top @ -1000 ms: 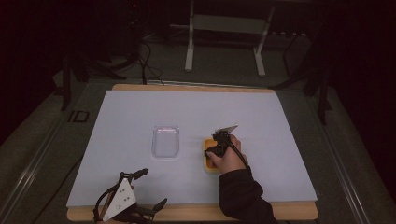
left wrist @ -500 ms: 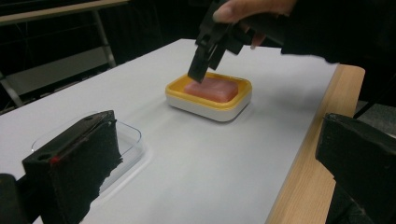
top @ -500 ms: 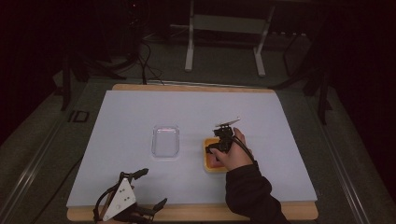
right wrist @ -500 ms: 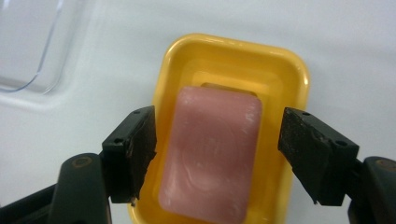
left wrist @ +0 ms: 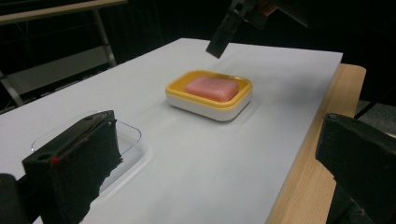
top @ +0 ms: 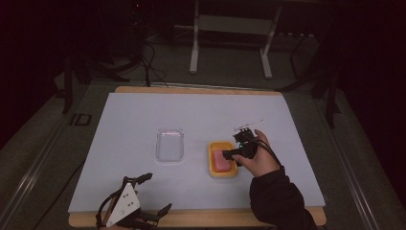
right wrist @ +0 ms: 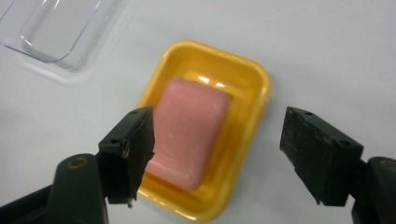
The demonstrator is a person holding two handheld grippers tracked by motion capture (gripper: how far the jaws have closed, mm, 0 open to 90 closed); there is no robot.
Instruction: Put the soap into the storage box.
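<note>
A pink soap bar (top: 221,161) lies in a yellow dish (top: 222,175) right of the table's middle. A hand holds my right gripper (top: 233,146) just above the dish's right edge. In the right gripper view the right gripper (right wrist: 219,149) hangs over the soap (right wrist: 187,135) and dish (right wrist: 252,93). Its jaws have just been opening and stand apart, touching nothing. My left gripper (top: 157,191) lies at the table's front left edge, open with nothing in it. The left gripper view looks across at the soap (left wrist: 211,87) in the dish (left wrist: 219,109).
A clear plastic tray (top: 170,143) lies left of the dish, also seen as the clear tray (right wrist: 56,28) and the clear tray (left wrist: 126,140). White paper (top: 134,120) covers the wooden table (top: 201,90). Dark stands and cables lie beyond the far edge.
The right hand has lifted and drawn right off the dish, uncovering the pink soap. Its jaws now stand apart. The left gripper has not moved.
</note>
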